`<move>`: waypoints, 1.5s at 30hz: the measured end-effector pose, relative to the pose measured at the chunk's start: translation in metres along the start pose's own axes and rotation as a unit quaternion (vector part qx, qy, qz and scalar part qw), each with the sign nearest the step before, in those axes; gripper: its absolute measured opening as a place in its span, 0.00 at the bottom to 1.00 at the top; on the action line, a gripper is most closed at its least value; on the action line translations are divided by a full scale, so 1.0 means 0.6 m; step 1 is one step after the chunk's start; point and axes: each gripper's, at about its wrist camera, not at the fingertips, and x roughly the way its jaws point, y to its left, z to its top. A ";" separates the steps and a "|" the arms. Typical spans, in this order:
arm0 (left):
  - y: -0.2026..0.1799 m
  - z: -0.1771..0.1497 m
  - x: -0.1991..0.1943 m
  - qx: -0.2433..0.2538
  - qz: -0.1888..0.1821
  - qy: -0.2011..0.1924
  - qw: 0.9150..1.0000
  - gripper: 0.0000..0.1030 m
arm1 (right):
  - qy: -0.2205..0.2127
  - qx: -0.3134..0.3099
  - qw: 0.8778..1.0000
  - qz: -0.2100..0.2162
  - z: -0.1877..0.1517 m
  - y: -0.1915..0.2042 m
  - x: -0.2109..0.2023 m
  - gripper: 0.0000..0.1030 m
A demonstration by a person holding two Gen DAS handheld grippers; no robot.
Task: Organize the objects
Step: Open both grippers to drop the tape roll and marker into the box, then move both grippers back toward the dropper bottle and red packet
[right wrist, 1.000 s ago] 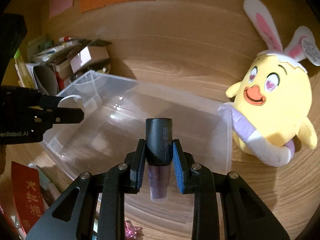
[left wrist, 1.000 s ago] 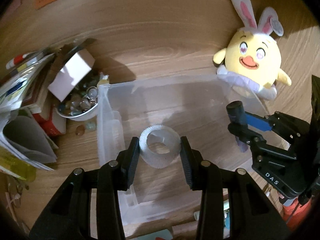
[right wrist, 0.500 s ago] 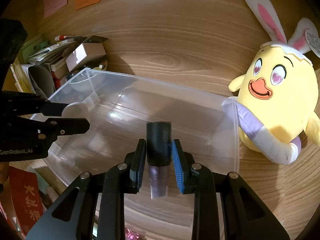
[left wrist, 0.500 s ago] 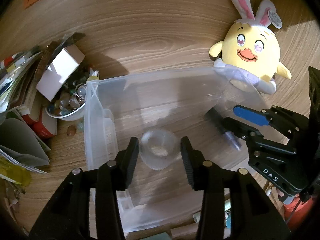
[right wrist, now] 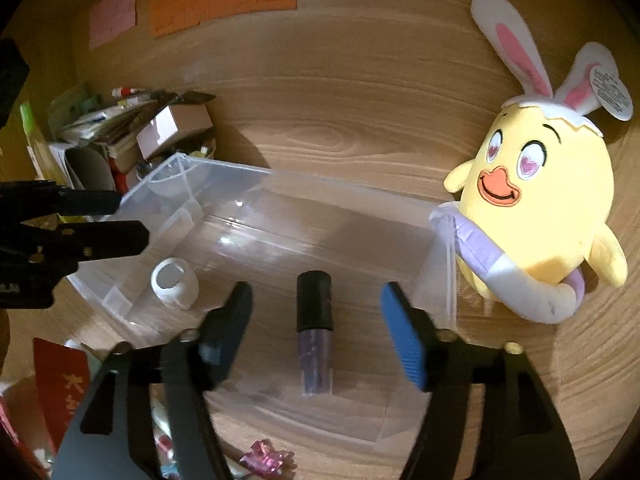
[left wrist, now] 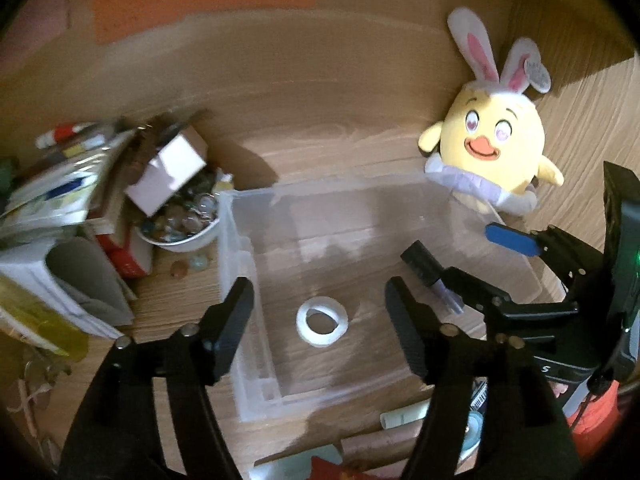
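Observation:
A clear plastic bin [left wrist: 240,248] [right wrist: 444,264] stands on the wooden desk. A white tape roll [left wrist: 322,321] [right wrist: 175,284] lies on the bin's floor at its left end. A purple tube with a black cap [left wrist: 430,274] [right wrist: 315,322] lies on the floor further right. My left gripper [left wrist: 322,322] hovers above the roll, its jaws opening wide, nothing pressed between them. Over the tube, my right gripper [right wrist: 316,334] [left wrist: 472,260] is opening too, and the tube lies free below its blue pads [right wrist: 402,340].
A yellow plush chick with bunny ears [left wrist: 494,152] [right wrist: 540,208] leans at the bin's right end. Left of the bin are a bowl of glass stones [left wrist: 182,220], a small box [left wrist: 172,172] and stacked papers [left wrist: 52,208]. Small clutter lies along the near edge.
Both grippers let go: the tape roll and the tube dropped from the jaws onto the bin's floor, and the jaws spread wide. The left gripper has risen above the bin.

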 end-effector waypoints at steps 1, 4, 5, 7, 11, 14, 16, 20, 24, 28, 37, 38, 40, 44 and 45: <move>0.002 -0.002 -0.008 -0.003 0.001 -0.004 1.000 0.72 | -0.003 0.001 1.000 -0.001 0.001 0.002 -0.004 0.72; 0.004 -0.008 -0.028 -0.008 0.002 -0.015 1.000 0.74 | -0.013 0.000 1.000 -0.008 0.000 0.007 -0.025 0.75; 0.004 -0.011 -0.036 -0.009 0.003 -0.020 1.000 0.74 | -0.017 -0.001 1.000 -0.010 -0.001 0.009 -0.033 0.76; 0.003 -0.018 -0.052 -0.009 0.005 -0.031 0.999 0.76 | -0.026 -0.005 1.000 -0.010 -0.006 0.015 -0.052 0.76; 0.003 -0.036 -0.086 -0.012 0.006 -0.053 0.999 0.78 | -0.038 -0.007 0.999 -0.004 -0.019 0.026 -0.086 0.76; 0.006 -0.053 -0.111 -0.013 0.007 -0.068 0.998 0.83 | -0.048 -0.009 0.999 0.003 -0.033 0.038 -0.113 0.77; 0.007 -0.067 -0.125 -0.013 0.015 -0.078 0.997 0.86 | -0.054 -0.009 0.998 0.006 -0.044 0.048 -0.130 0.78; 0.010 -0.094 -0.142 -0.013 0.023 -0.087 0.996 0.88 | -0.062 -0.012 0.998 0.017 -0.068 0.068 -0.159 0.79; 0.016 -0.125 -0.149 -0.019 0.025 -0.084 0.996 0.89 | -0.060 -0.017 0.998 0.026 -0.094 0.090 -0.174 0.79; 0.022 -0.159 -0.148 -0.024 0.033 -0.074 0.996 0.89 | -0.050 -0.014 0.998 0.039 -0.126 0.107 -0.180 0.79; 0.029 -0.233 -0.143 -0.048 0.034 -0.040 0.997 0.89 | -0.023 0.004 0.998 0.055 -0.180 0.123 -0.176 0.79; 0.026 -0.244 -0.145 -0.047 0.035 -0.038 0.998 0.89 | -0.023 0.004 0.998 0.057 -0.184 0.124 -0.179 0.79; 0.022 -0.258 -0.149 -0.047 0.036 -0.036 0.998 0.89 | -0.020 0.004 0.998 0.061 -0.195 0.125 -0.184 0.79; 0.017 -0.290 -0.163 -0.050 0.038 -0.036 0.997 0.89 | -0.012 -0.002 0.998 0.068 -0.221 0.130 -0.195 0.79; 0.015 -0.293 -0.164 -0.050 0.039 -0.035 0.997 0.89 | -0.009 -0.002 0.997 0.072 -0.226 0.131 -0.195 0.79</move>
